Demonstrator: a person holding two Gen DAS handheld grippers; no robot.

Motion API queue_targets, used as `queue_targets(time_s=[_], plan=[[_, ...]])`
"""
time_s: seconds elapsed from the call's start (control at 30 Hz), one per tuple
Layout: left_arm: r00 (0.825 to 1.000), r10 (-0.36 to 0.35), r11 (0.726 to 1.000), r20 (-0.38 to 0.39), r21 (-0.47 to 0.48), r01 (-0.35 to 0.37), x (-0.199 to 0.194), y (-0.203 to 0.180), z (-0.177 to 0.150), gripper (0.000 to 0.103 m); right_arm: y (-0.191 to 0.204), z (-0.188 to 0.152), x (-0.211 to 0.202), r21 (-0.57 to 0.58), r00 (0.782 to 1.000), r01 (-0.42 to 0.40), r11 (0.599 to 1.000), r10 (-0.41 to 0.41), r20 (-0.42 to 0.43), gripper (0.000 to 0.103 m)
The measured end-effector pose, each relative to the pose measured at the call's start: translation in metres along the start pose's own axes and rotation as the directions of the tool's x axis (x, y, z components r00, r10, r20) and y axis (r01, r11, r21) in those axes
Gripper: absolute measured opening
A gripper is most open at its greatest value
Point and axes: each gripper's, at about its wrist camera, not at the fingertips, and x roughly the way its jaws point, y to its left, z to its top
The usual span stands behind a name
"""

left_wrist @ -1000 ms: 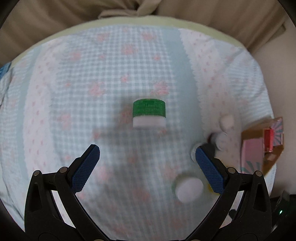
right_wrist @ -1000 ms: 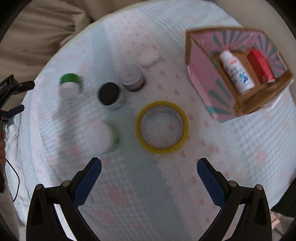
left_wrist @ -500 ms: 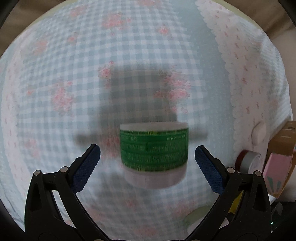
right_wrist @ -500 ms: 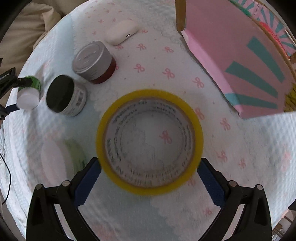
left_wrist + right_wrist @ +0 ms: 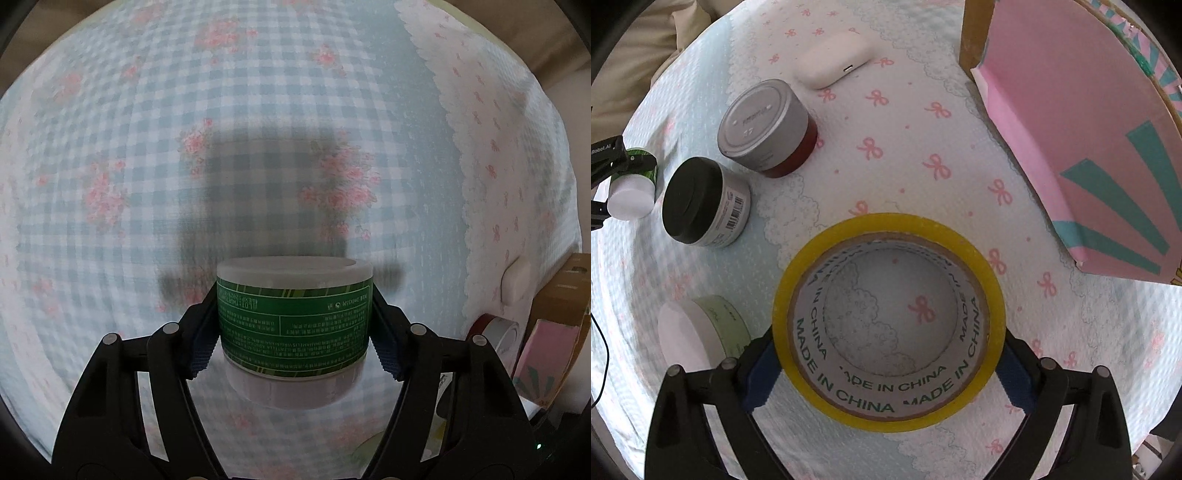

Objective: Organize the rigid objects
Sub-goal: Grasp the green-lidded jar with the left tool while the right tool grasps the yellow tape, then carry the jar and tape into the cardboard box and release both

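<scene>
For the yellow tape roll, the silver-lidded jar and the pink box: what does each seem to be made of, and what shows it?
Yellow tape roll: glossy plastic tape on a printed, matt cardboard core.
Silver-lidded jar: brushed, metal-look lid, perhaps plastic; dark red body, material unclear.
Pink box: cardboard, brown raw edge, matt printed face.

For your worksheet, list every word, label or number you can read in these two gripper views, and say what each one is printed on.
"MADE IN CHINA", repeated: inside the cardboard core of the yellow tape roll.
"Robot.AI", start cut off: on the left gripper, at the right wrist view's edge.
Green jar: label upside down, too small to read.
Black-lidded jar: barcode only, digits unreadable.
Grey-lidded jar: embossed lid mark too faint.
</scene>
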Motion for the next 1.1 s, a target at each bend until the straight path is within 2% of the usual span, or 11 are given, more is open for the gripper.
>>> queue_targets(time_s=[0.2,0.43,0.63,0.83,1.1], plan=[[0.999,0.007,1.000,0.044,0.008,-0.007,-0.022,0.005,-0.017,0.068,-0.004,-0.001,-0.007,-0.009,0.999,-0.017,1.000,0.017,0.030,0.097],[0.993,-0.015,1.000,0.114,0.025,0.012,-0.073,-0.002,-0.055,0.068,-0.010,-0.013,-0.047,-0.036,0.992,-0.045,0.998,0.049,0.113,0.097],[0.984,-0.041,0.998,0.171,0.061,0.031,-0.140,-0.026,-0.101,0.068,-0.022,-0.031,-0.108,-0.046,0.981,-0.087,0.995,0.094,0.169,0.097],[0.969,-0.102,0.993,0.225,0.078,0.086,-0.210,-0.049,-0.154,0.068,-0.032,-0.056,-0.191,-0.091,0.965,-0.107,0.990,0.125,0.232,0.097],[0.944,-0.189,0.979,0.271,0.124,0.160,-0.267,-0.104,-0.218,0.068,-0.063,-0.068,-0.278,-0.128,0.941,-0.116,0.985,0.151,0.304,0.097]])
